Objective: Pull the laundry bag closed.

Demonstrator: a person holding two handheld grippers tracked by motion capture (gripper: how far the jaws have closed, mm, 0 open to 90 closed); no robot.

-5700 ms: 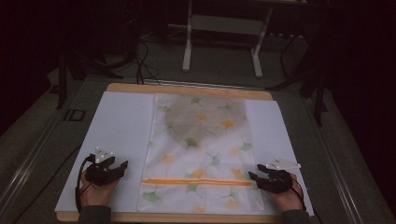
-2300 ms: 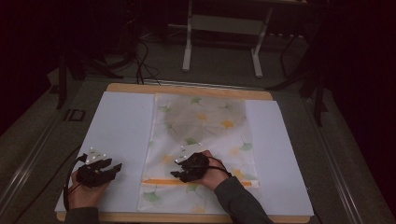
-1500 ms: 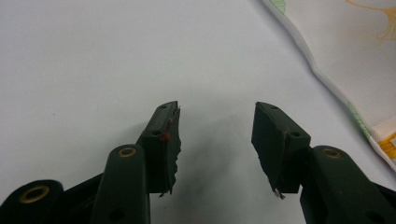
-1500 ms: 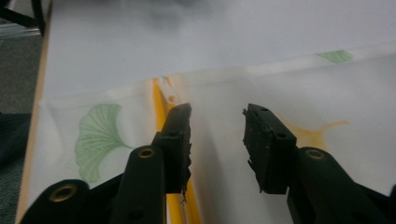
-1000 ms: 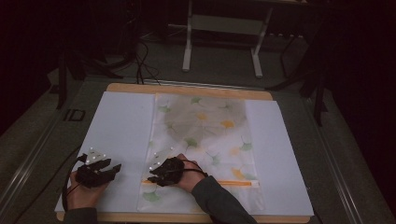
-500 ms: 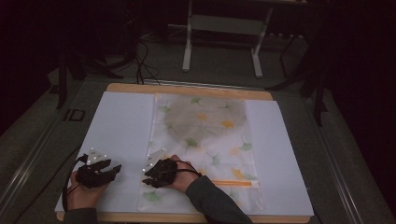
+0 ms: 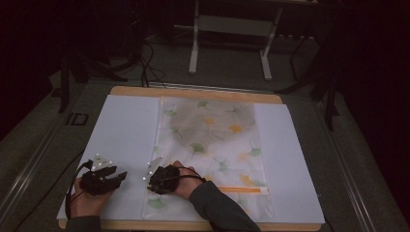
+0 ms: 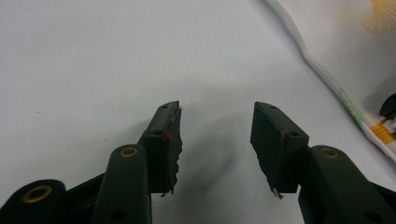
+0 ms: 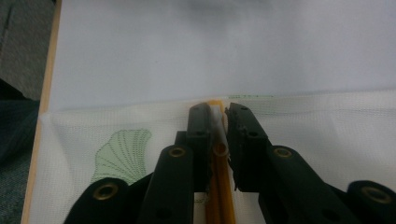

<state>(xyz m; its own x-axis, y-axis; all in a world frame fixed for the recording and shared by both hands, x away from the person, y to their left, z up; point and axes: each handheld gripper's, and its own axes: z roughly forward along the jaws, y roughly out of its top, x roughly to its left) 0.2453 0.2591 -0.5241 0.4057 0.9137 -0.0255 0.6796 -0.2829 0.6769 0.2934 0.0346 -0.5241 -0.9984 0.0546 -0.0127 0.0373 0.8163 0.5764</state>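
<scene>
Mesh bag [image 7: 212, 145] contents (blurred, unidentifiable)

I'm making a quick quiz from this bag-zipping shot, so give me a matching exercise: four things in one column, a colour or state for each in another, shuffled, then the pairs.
Things:
1. left gripper
2. right gripper
3. mesh bag
4. zipper

States or colours:
A. orange
B. white with leaf prints
C. fingers apart over bare white sheet
D. fingers closed on the zipper pull

Pairs: 1-C, 2-D, 3-B, 4-A
</scene>
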